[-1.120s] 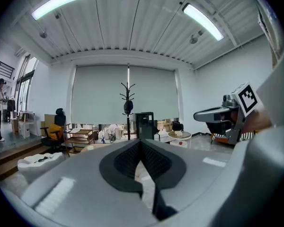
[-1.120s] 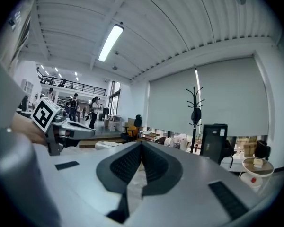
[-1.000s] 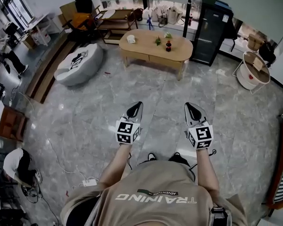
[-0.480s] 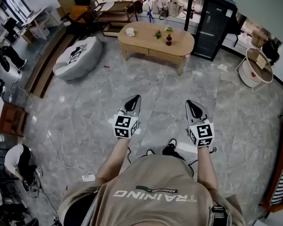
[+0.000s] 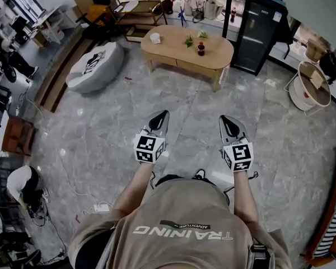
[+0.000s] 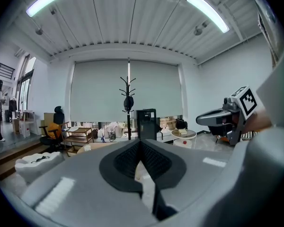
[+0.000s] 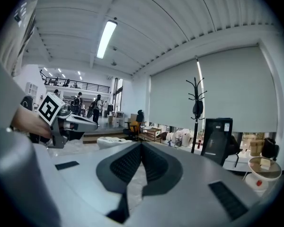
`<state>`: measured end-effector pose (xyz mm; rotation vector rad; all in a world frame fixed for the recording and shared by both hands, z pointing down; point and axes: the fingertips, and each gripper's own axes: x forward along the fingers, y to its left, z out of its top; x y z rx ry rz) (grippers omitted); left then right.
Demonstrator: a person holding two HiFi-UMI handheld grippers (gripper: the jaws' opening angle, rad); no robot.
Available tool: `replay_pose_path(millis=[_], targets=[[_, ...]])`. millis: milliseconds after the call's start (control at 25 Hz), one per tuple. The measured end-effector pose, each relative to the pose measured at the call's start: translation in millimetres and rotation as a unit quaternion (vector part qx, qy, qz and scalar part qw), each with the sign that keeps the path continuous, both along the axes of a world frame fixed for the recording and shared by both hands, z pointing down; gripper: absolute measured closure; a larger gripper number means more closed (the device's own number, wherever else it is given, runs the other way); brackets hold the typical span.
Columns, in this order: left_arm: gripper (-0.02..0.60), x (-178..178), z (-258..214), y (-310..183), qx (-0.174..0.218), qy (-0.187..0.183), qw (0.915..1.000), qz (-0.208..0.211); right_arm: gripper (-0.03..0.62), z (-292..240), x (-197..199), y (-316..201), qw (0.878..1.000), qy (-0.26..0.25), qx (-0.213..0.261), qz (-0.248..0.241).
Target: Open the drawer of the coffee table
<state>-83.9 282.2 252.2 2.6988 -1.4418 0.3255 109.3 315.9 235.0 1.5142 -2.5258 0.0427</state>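
Note:
The oval wooden coffee table (image 5: 173,49) stands far ahead across the grey floor, and its drawer front (image 5: 195,68) sits flush in the near side. A dark bottle (image 5: 201,49), a white cup (image 5: 155,37) and small green items rest on top. My left gripper (image 5: 162,116) and right gripper (image 5: 226,120) are held side by side in front of the person, well short of the table. Both are shut with nothing between the jaws. In the left gripper view the table (image 6: 97,146) shows low behind the shut left gripper (image 6: 141,143). The right gripper (image 7: 141,145) hides it in its own view.
A black glass-door cabinet (image 5: 259,29) stands right of the table, with a coat stand beside it. A white beanbag (image 5: 95,66) lies to the table's left and a round white basket table (image 5: 312,91) at the right. Cables and a power strip (image 5: 99,207) trail at the lower left.
The person has walked forward towards the coffee table, carrying both grippers along side by side. The table looks slightly nearer. Both jaws stay shut.

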Motion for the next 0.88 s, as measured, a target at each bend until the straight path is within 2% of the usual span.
replay_pose_path(millis=[280, 600, 800, 880], targets=[[0.575, 22, -1, -30, 0.002, -0.010, 0.9999, -0.013, 0.589, 5, 11, -42, 1.000, -0.012, 0.002, -0.026], [0.575, 4, 12, -51, -0.014, -0.014, 0.9996, -0.019, 0.589, 22, -4, -74, 0.999, -0.020, -0.022, -0.027], [0.575, -15, 32, -84, -0.033, 0.003, 0.9992, -0.020, 0.589, 33, -15, -102, 0.999, -0.013, -0.032, -0.011], [0.575, -23, 29, -100, -0.030, 0.009, 0.9994, -0.015, 0.589, 27, -22, -116, 1.000, -0.003, -0.026, -0.006]])
